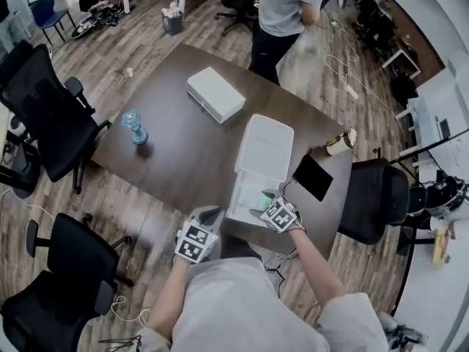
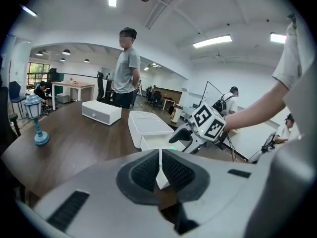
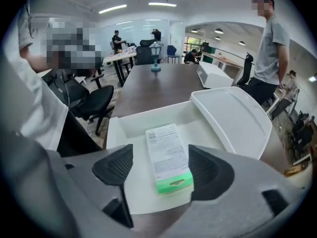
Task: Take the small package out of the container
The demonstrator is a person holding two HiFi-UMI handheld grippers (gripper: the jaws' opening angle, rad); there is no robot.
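An open white container (image 1: 238,196) sits at the near edge of the dark table, its lid (image 1: 265,147) swung back. Inside lies the small package (image 3: 167,155), white with a green end; it also shows as a pale green patch (image 1: 258,199) from above. My right gripper (image 3: 161,168) points steeply down into the container (image 3: 148,115), open, one jaw on each side of the package and neither pad touching it. My left gripper (image 2: 159,165) hovers just left of the container (image 2: 148,128), shut with nothing in it. From above, the right gripper (image 1: 264,204) is over the container and the left gripper (image 1: 211,213) beside it.
A closed white box (image 1: 215,94) and a blue lantern ornament (image 1: 135,127) stand farther back on the table. A black tablet (image 1: 313,177) and a paper cup (image 1: 341,143) lie right of the container. Office chairs (image 1: 40,101) ring the table; a person (image 1: 286,13) stands at its far side.
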